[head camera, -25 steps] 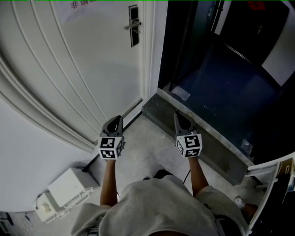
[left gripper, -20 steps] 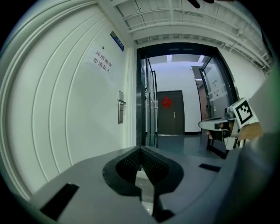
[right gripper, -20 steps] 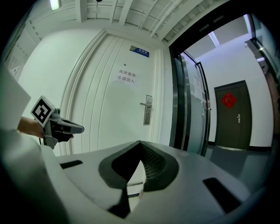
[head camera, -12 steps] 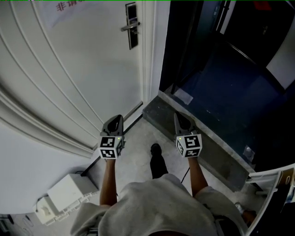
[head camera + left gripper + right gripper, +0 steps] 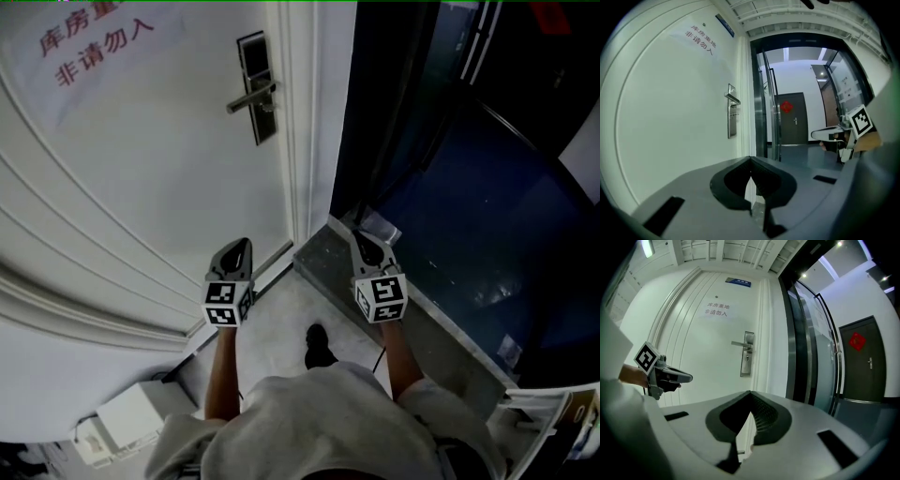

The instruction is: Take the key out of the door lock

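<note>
The white door (image 5: 169, 169) carries a dark lock plate (image 5: 255, 89) with a lever handle (image 5: 248, 97) at the top of the head view. The plate also shows in the left gripper view (image 5: 732, 112) and the right gripper view (image 5: 748, 355). A small key-like piece (image 5: 746, 359) sits just under the handle, too small to make out. My left gripper (image 5: 234, 247) and right gripper (image 5: 362, 240) are both shut and hold nothing. They hang side by side low in front of the door, well short of the lock.
Right of the door frame a dark glass entry opens over a grey stone threshold (image 5: 328, 253). A white box (image 5: 141, 412) lies on the floor at lower left. My shoe (image 5: 317, 345) is between the arms. Red lettering (image 5: 89, 47) marks the door.
The head view has moved closer to the door, so the lock plate looks larger and lower. A foot has stepped forward. Both grippers stay shut, held level.
</note>
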A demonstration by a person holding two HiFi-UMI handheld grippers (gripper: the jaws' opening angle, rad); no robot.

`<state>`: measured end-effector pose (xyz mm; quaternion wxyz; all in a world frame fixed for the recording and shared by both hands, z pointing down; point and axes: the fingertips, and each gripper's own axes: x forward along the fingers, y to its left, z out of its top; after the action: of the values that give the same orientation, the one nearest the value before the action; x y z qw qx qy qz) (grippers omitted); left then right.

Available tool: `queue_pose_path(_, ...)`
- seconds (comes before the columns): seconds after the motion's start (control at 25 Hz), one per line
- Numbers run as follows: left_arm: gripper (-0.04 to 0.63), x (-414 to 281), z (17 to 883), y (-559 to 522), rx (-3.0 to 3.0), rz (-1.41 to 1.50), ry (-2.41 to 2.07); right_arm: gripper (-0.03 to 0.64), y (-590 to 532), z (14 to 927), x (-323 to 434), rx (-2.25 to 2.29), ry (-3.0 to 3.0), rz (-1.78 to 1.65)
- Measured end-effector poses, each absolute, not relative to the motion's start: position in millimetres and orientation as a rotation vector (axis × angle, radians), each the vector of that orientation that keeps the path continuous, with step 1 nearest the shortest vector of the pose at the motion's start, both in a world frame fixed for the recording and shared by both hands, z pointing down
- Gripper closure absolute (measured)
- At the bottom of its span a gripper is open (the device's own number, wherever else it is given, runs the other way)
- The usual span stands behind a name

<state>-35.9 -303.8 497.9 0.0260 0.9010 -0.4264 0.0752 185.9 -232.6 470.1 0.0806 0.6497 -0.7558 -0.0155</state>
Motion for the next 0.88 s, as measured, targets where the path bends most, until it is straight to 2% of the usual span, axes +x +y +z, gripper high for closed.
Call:
queue_pose_path(0.44,0.578,36.0,477.5,-441.6,2.773,0.232,-1.390,0.594,-385.1,459.6,246.7,1.851,-2.339,-0.057)
queue_pose_path(0.88,0.578,32.5,474.3,-489.1,2.720,0.261,-1.497,0.594,-453.4,466.7,248.6,1.753,-2.420,-0.035)
